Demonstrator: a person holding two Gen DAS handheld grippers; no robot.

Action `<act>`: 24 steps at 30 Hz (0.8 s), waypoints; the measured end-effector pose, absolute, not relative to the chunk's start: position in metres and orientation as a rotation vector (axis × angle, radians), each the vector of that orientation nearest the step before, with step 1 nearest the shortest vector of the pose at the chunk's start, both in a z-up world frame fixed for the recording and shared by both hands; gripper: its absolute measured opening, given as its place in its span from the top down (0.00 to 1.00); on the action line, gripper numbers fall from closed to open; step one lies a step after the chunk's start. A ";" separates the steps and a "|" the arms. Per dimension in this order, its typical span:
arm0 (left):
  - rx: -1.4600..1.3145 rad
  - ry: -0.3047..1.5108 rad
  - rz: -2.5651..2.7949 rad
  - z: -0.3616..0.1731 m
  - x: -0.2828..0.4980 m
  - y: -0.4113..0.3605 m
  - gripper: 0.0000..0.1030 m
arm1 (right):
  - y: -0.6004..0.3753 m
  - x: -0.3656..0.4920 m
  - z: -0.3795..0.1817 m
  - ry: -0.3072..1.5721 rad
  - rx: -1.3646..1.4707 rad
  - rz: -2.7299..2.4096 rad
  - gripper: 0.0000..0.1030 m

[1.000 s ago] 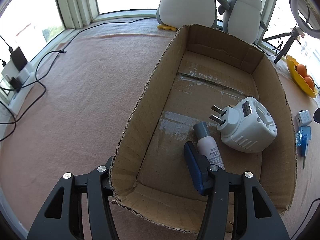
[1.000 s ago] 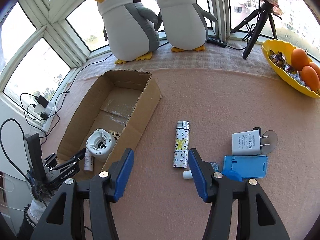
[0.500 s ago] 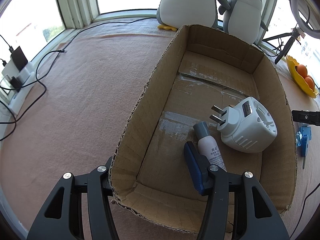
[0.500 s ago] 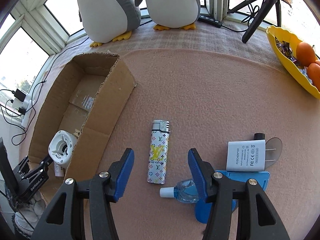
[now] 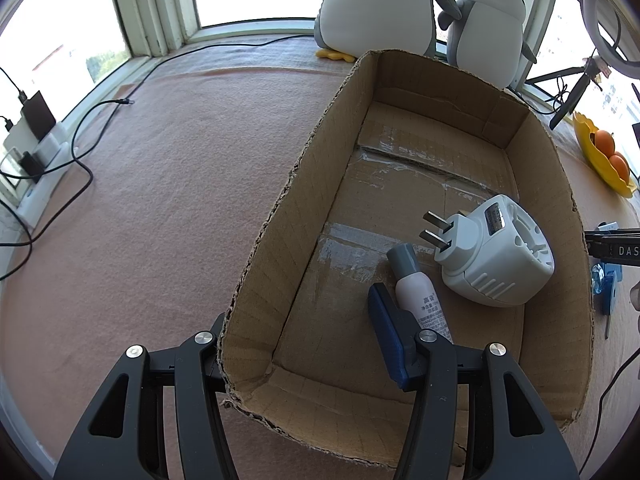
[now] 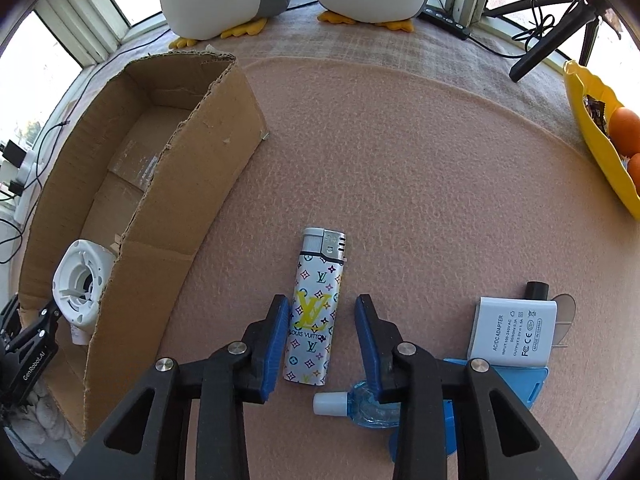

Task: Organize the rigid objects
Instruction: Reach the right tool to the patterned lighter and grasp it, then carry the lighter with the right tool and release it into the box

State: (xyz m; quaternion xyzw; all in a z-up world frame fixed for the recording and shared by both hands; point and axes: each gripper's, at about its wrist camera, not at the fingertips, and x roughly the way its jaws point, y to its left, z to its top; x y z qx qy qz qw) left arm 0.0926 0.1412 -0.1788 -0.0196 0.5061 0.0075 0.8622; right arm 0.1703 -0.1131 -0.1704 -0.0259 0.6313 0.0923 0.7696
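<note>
Two handheld grippers work over a pink felt worktop by a window; the right gripper points steeply down over a white lighter printed with coloured monograms, which lies flat just right of a cardboard box; its blue fingers have just been closing and now flank the lighter's lower half, the left pad touching or nearly touching its edge, the right pad a little apart, so no firm grip shows; a small clear blue bottle with a white cap lies under the right finger, and a white power adapter rests on a blue card further right; the left gripper straddles the box's near left wall, one finger outside, the blue one inside, seemingly clamped on the cardboard; inside the box lie a white plug-in device and a small white tube with a grey cap, side by side; two plush penguins sit at the window, and a yellow dish of oranges stands at far right.
</note>
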 end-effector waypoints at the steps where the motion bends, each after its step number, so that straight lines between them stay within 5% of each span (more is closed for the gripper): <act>1: -0.041 1.061 0.016 -0.179 0.093 0.141 0.47 | -0.113 0.171 -0.170 1.369 -0.059 0.201 0.80; 12: -0.041 1.061 0.016 -0.179 0.092 0.141 0.47 | -0.118 0.161 -0.163 1.331 -0.021 0.206 0.80; 24: -0.040 1.061 0.018 -0.179 0.092 0.143 0.47 | -0.115 0.154 -0.089 1.145 0.025 0.267 0.80</act>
